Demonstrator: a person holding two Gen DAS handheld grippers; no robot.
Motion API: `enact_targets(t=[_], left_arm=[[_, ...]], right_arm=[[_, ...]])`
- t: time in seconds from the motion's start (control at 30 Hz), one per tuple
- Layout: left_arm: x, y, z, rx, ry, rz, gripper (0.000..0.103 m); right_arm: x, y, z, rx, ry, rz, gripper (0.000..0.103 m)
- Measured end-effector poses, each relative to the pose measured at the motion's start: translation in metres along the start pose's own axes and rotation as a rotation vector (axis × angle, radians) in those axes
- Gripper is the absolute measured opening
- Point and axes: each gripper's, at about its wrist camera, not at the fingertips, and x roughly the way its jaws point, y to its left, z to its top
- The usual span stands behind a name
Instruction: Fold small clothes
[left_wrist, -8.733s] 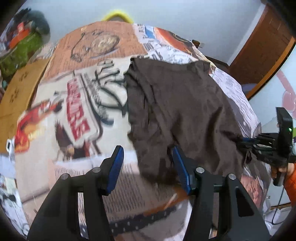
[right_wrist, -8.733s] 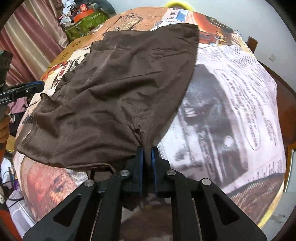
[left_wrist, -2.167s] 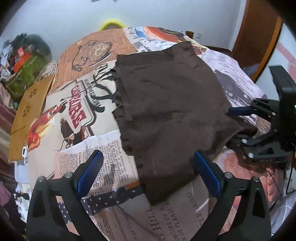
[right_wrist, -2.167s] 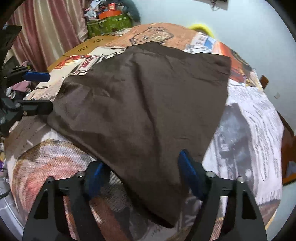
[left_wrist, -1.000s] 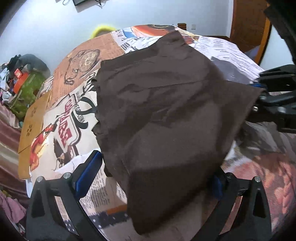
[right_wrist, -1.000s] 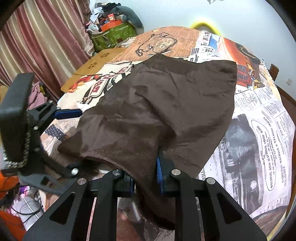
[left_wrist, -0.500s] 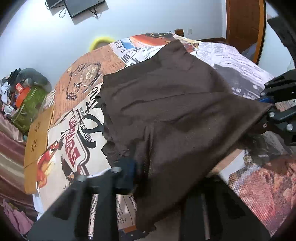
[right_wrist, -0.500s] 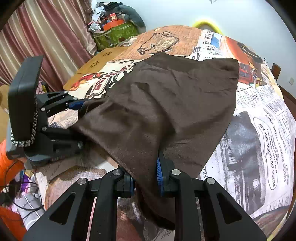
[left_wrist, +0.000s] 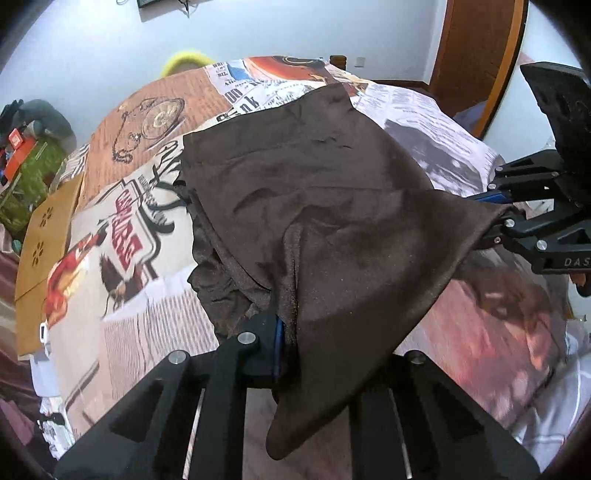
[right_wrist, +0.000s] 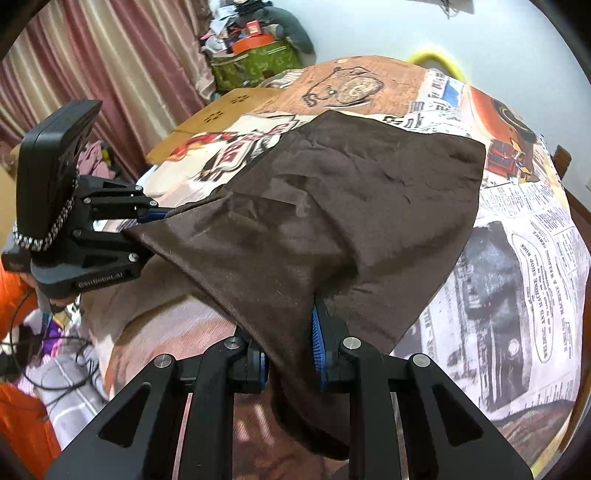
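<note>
A dark brown garment lies on the printed bedspread, its near edge lifted off the bed. My left gripper is shut on the garment's near left corner; cloth drapes over its right finger. It also shows in the right wrist view, pinching that corner. My right gripper is shut on the near right corner of the garment, and shows in the left wrist view holding the cloth. The far edge rests flat on the bed.
A wooden board lies at the bed's left side. A green box with clutter stands by the striped curtains. A wooden door is at the right. Cables and clothes lie on the floor.
Both grippers have closed on the garment's near corners and lifted that edge off the bed. The raised edge has moved up and forward over the rest of the cloth.
</note>
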Motion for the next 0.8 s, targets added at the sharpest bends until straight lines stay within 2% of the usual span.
enact_targets(t=[0.23, 0.47, 0.8], left_arm=[[-0.021, 0.001, -0.015, -0.010, -0.007, 0.002, 0.012], [-0.030, 0.002, 0.001, 0.020, -0.040, 0.020, 0.012], [-0.032, 0.002, 0.005, 0.061, -0.043, 0.036, 0.012]], right_arm=[[-0.012, 0.006, -0.022, -0.017, 0.009, -0.009, 0.017], [-0.024, 0.012, -0.017, -0.042, -0.037, -0.052, 0.017], [-0.021, 0.009, -0.025, -0.028, -0.038, -0.036, 0.017]])
